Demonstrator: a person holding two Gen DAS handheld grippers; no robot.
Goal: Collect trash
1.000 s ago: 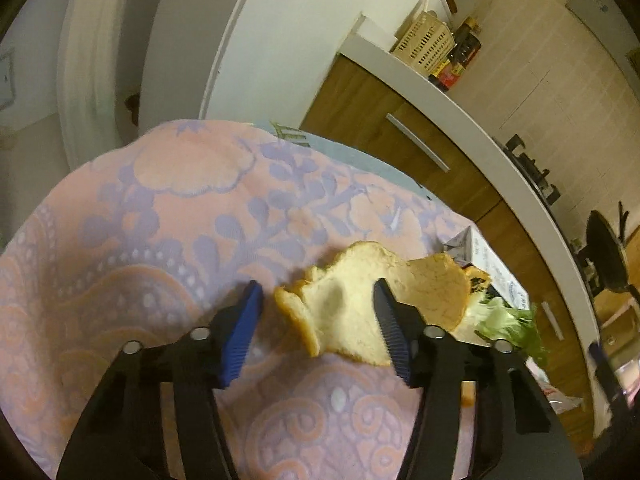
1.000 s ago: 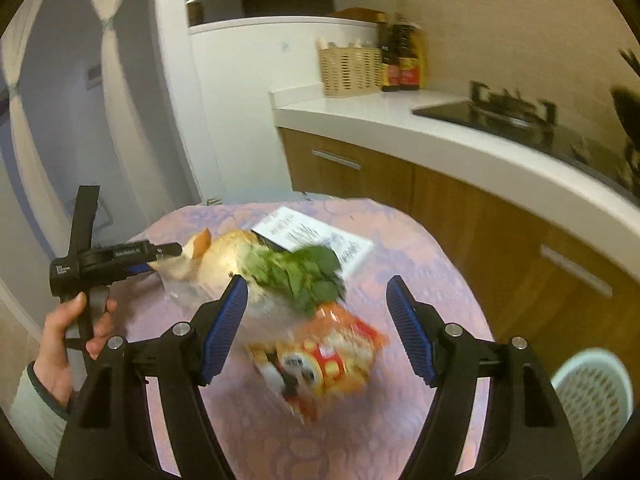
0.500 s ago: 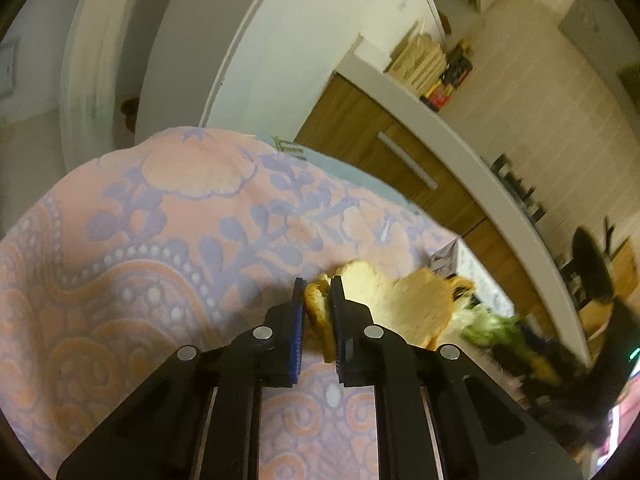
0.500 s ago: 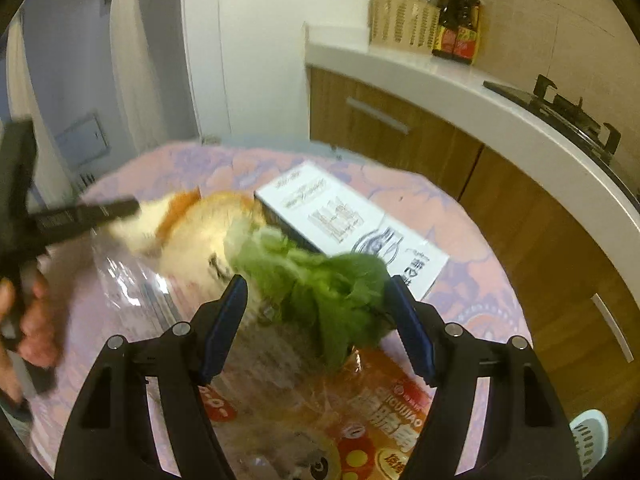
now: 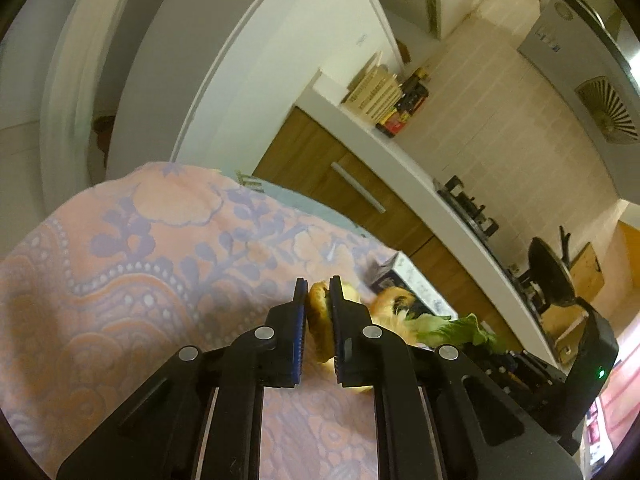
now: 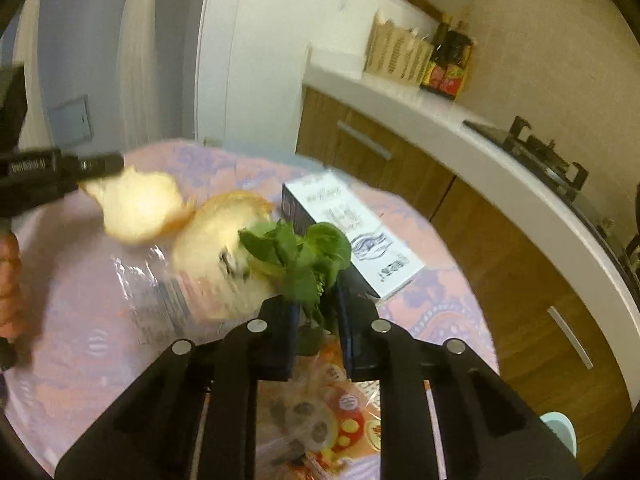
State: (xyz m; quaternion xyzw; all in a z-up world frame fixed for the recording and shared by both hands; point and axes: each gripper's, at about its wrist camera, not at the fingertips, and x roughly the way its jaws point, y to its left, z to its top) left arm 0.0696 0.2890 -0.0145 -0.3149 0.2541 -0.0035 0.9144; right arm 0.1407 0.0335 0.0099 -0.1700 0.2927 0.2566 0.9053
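My left gripper is shut on a piece of bread and holds it above the pink patterned tablecloth. In the right wrist view that bread piece hangs from the left gripper's tip. My right gripper is shut on the stem of a green leafy vegetable. A second bread slice lies on a clear wrapper. A colourful snack bag lies under my right gripper.
A white and dark box lies on the table behind the greens. A wooden cabinet with a white counter runs along the right. A pale bin rim shows low at the right. A hob sits on the counter.
My left gripper closed on the bread piece and lifted it off the table. My right gripper moved in over the greens and closed on them.
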